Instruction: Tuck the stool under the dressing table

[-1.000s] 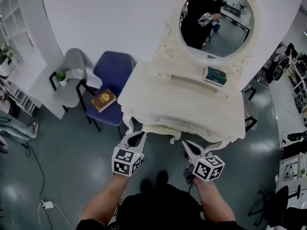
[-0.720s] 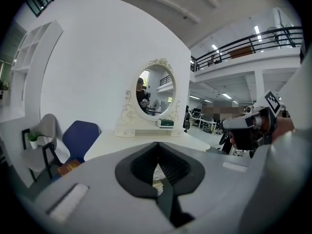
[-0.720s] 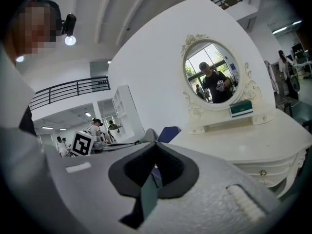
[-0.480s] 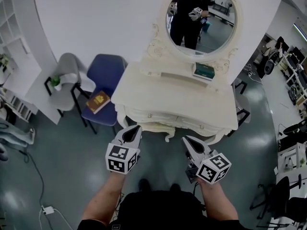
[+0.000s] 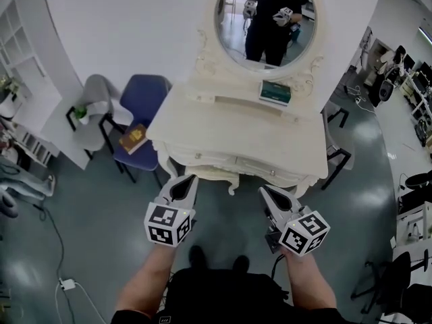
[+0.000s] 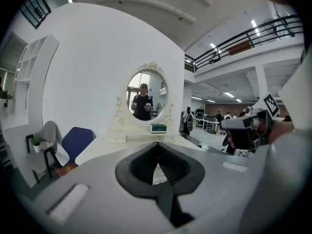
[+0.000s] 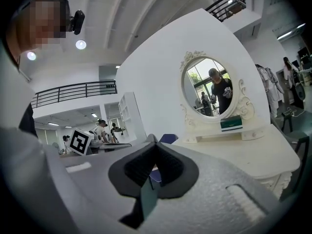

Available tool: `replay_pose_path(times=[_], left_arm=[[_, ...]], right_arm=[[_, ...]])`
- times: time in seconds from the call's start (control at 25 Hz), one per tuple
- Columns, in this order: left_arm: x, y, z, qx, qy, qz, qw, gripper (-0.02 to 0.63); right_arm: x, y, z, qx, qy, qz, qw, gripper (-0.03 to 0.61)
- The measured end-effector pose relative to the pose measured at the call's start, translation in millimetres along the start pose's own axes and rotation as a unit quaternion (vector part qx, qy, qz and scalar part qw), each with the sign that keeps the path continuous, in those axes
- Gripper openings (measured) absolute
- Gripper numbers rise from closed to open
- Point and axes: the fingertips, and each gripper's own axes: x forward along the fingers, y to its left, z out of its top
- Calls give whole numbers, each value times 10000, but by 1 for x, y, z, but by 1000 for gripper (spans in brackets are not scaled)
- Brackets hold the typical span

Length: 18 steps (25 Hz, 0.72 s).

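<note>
Grey floor (image 5: 101,228) and a curved white wall (image 5: 121,25) frame the spot, with open workshop space off to the side. You stand square to the cream dressing table (image 5: 229,137), and its round mirror (image 5: 266,19) shows you head-on. Facing the front like this fits a straight push into the knee gap.

A blue chair (image 5: 145,106) and a grey chair (image 5: 98,103) sit just left of the table, out of the way. A dark-legged frame (image 5: 337,155) sits at the table's right end. I cannot tell whether it is the stool. No stool shows on the floor in front of you, and the space under the table is hidden, so it may already be tucked in.

Your left gripper (image 5: 183,181) and right gripper (image 5: 264,190) hover side by side just short of the table front, touching nothing. Each gripper view shows the fingertips pressed together with nothing between them, which suggests there is nothing to carry right now.

A brown book (image 5: 133,135) lies on the blue chair seat. A green box (image 5: 275,92) rests on the shelf under the mirror.
</note>
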Motion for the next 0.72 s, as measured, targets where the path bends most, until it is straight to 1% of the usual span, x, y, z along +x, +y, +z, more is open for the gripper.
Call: replay_pose_path(times=[0.12, 0.24, 0.4, 0.72], left_arm=[[10, -32, 1, 49, 20, 42, 10000, 17], [14, -49, 4, 2, -40, 160, 9999, 17], [17, -57, 14, 98, -157, 257, 9995, 17], [19, -49, 38, 387, -249, 204, 9987, 17]], right_arm=[[-20, -21, 5, -23, -45, 98, 9999, 2], [-37, -34, 6, -32, -62, 206, 9998, 2], [-41, -47, 13, -93, -136, 252, 9995, 2], [-31, -45, 34, -303, -289, 182, 9990, 2]])
